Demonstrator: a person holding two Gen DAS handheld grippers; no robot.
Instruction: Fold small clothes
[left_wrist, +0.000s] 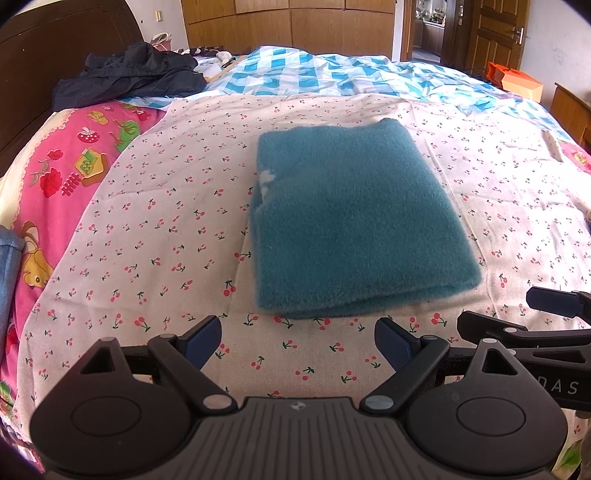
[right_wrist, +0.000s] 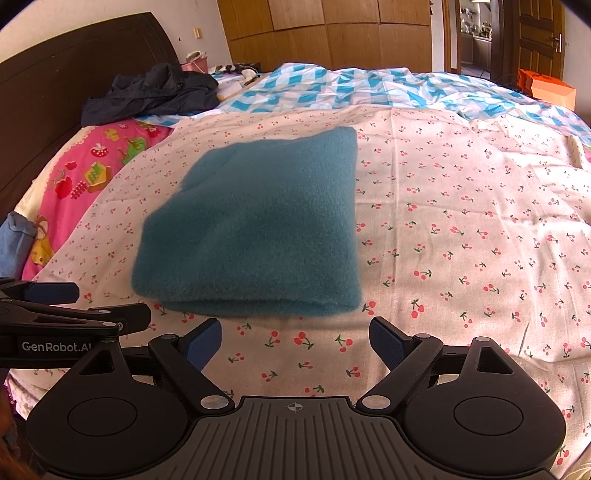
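A teal fleece garment (left_wrist: 351, 218) lies folded into a thick rectangle on the cherry-print sheet (left_wrist: 166, 229); it also shows in the right wrist view (right_wrist: 255, 229). My left gripper (left_wrist: 297, 341) is open and empty, just short of the garment's near folded edge. My right gripper (right_wrist: 295, 339) is open and empty, also just in front of that edge. Each gripper shows at the side of the other's view: the right one (left_wrist: 546, 321) and the left one (right_wrist: 55, 306).
A dark jacket (left_wrist: 129, 74) lies heaped at the back left by the headboard. A blue checked quilt (left_wrist: 351, 74) covers the far side of the bed. A pink cartoon sheet (left_wrist: 66, 173) is at the left. An orange box (left_wrist: 517, 83) sits at far right.
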